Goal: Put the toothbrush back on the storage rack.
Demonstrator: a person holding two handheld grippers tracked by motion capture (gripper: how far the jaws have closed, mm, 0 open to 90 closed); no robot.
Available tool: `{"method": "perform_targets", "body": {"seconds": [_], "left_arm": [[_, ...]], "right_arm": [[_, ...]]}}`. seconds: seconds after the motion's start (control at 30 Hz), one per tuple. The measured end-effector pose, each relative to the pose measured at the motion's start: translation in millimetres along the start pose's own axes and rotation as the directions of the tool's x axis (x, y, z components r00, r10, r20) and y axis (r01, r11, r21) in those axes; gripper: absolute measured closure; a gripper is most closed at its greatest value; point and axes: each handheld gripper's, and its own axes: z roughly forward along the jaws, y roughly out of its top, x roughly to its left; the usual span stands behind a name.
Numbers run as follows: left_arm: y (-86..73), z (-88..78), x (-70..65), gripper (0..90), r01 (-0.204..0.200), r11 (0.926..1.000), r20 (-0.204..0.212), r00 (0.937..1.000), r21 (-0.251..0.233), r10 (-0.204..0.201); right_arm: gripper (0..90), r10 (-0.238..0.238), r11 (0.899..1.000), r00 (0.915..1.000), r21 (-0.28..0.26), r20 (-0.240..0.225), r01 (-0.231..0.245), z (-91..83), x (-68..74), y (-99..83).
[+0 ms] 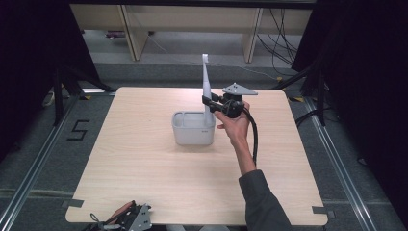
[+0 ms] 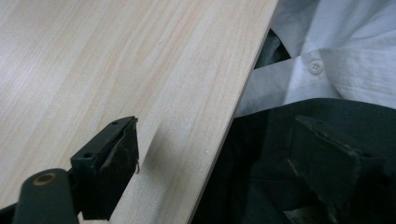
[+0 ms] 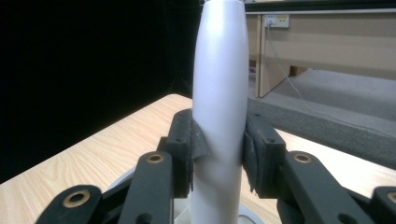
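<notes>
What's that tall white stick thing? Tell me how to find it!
Look at the wooden table, then at the grey tub near its middle. The tall white stick stands upright in the tub's right end, pinched by the right gripper. It rises well above the tub, narrowing toward its top.

Right hand-held gripper [image 1: 208, 100] clamped on my tall white handle [image 1: 206, 86], upright, lower end inside grey tub [image 1: 193, 129] mid-worktop [image 1: 144, 173]. Left hand-held gripper [image 1: 132, 217] resting at worktop's near edge, well apart from tub.
</notes>
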Motion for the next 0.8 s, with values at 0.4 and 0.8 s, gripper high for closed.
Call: {"method": "perform_targets", "body": {"seconds": [0.4,0.8], "left_arm": [[0.0,0.3,-0.1,15.3,-0.002,1.0,-0.001,1.0,0.0,0.002],[-0.1,0.4,-0.2,15.4,-0.003,1.0,0.0,1.0,0.002,0.003]], "right_arm": [[66.3,0.03,1.0,0.9994,0.0,0.018,-0.03,6.0,-5.1,-11.6],[66.2,0.019,1.0,0.9996,0.01,0.023,-0.019,10.7,-9.5,-26.5]]}}
